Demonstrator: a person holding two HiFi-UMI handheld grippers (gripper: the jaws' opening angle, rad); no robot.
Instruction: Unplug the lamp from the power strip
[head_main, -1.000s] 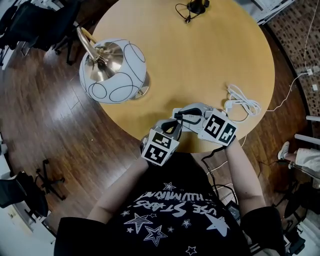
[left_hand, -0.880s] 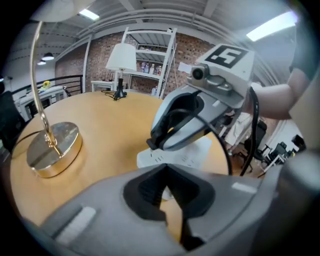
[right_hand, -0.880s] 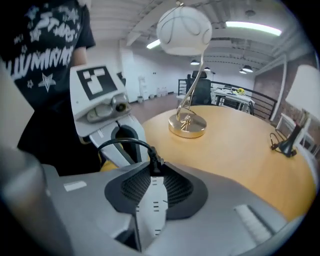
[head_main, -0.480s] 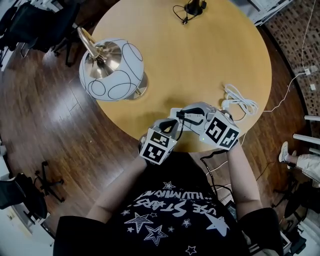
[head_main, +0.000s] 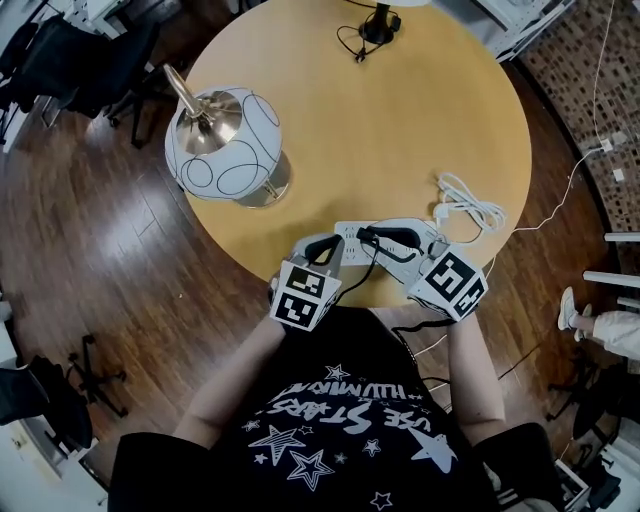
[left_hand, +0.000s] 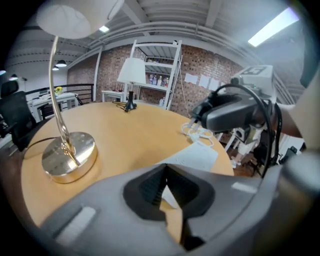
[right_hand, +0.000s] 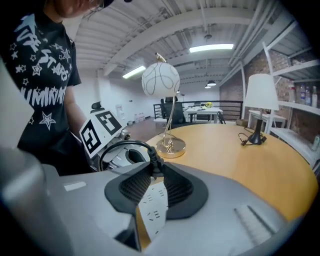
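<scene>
The lamp (head_main: 225, 135), a white globe shade on a brass stem and base, stands at the table's left. The white power strip (head_main: 350, 232) lies near the table's front edge. My right gripper (head_main: 378, 236) is shut on the lamp's black plug (right_hand: 151, 161), right over the strip (right_hand: 154, 207). The plug's black cord (right_hand: 117, 150) loops off to the left. I cannot tell whether the prongs sit in the socket. My left gripper (head_main: 328, 243) is shut at the strip's left end, with its tips meeting and nothing between them (left_hand: 165, 170).
A coiled white cord (head_main: 470, 205) lies right of the strip. A small black-footed table lamp (head_main: 378, 25) with its cable stands at the far edge. The round wooden table (head_main: 400, 110) drops off just behind both grippers, where my body stands. Chairs stand on the floor at left.
My right gripper has drawn back toward me and to the right with the plug in it, and more of the strip shows. The left gripper stays at the strip's left end.
</scene>
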